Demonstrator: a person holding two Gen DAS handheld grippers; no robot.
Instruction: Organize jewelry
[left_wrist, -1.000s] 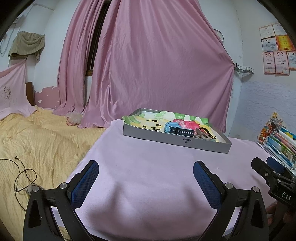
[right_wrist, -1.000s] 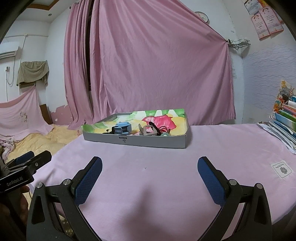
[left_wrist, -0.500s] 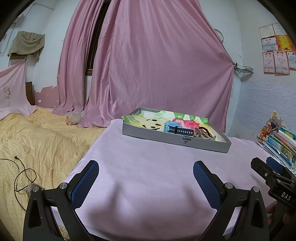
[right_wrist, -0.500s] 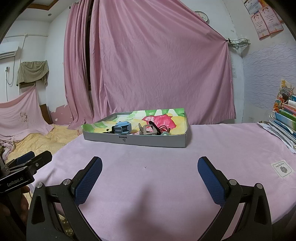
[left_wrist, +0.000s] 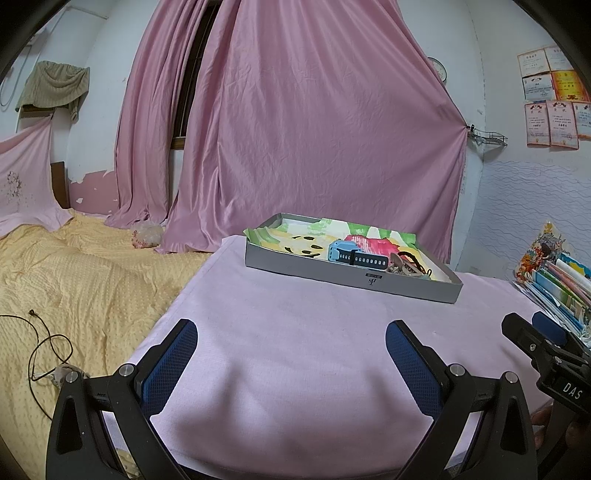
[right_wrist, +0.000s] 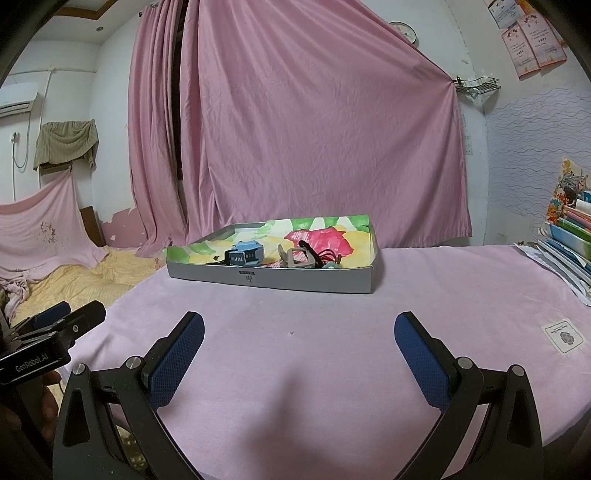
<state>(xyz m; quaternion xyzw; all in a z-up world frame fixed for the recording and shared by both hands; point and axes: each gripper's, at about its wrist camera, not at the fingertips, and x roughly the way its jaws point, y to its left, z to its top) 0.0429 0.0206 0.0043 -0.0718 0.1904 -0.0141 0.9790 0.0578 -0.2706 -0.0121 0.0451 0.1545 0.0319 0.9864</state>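
A shallow grey box (left_wrist: 306, 268) (right_wrist: 303, 282) lined with bright flowered paper stands at the far side of the pink-covered table (left_wrist: 295, 332) (right_wrist: 332, 325). Inside lie a light blue watch with a dark strap (left_wrist: 349, 254) (right_wrist: 245, 254) and a tangle of beige and dark red pieces (left_wrist: 406, 266) (right_wrist: 303, 258). My left gripper (left_wrist: 291, 339) hovers open over the near table edge, far short of the box. My right gripper (right_wrist: 299, 332) is open too, nothing between its blue pads. Each gripper shows at the edge of the other's view.
A bed with a yellow cover (left_wrist: 74, 280) lies left of the table, a dark cable (left_wrist: 44, 350) on it. Stacked colourful books and papers (left_wrist: 557, 284) (right_wrist: 569, 236) sit at the table's right edge. A white label (right_wrist: 563, 336) lies on the cloth. Pink curtains hang behind.
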